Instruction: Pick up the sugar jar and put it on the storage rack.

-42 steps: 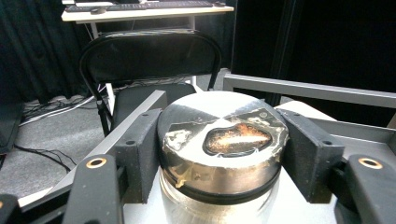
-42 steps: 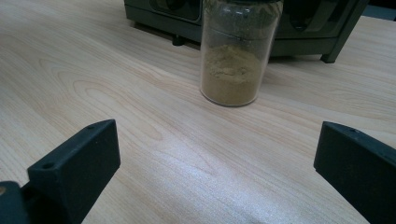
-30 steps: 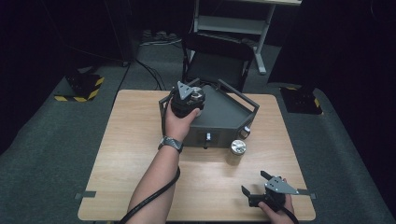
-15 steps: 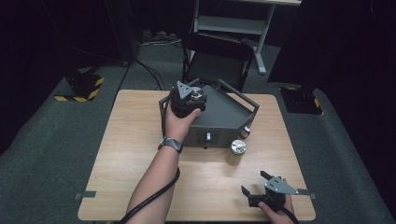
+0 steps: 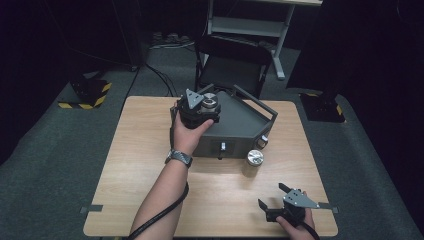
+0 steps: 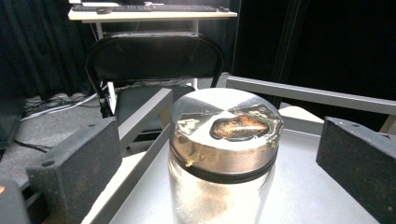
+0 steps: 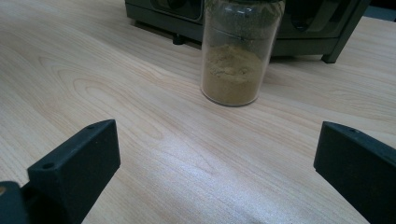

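Note:
A glass jar (image 6: 219, 154) with a shiny metal lid stands on top of the dark grey metal box (image 5: 240, 125) at the back of the table. My left gripper (image 5: 207, 106) is at that jar (image 5: 210, 101). Its two jaws stand wide apart on either side of the jar, not touching it, so the gripper (image 6: 217, 158) is open. A second jar (image 5: 255, 158), holding brown powder, stands on the table just in front of the box. My right gripper (image 5: 271, 196) rests open near the front right edge, aimed at this jar (image 7: 238, 51) from a distance.
The box has a raised grey rail (image 6: 317, 93) round its top and small knobs on its front face (image 5: 222, 146). A black chair (image 5: 232, 65) stands behind the wooden table (image 5: 150, 150). Black-and-yellow floor blocks (image 5: 87, 92) lie to the left.

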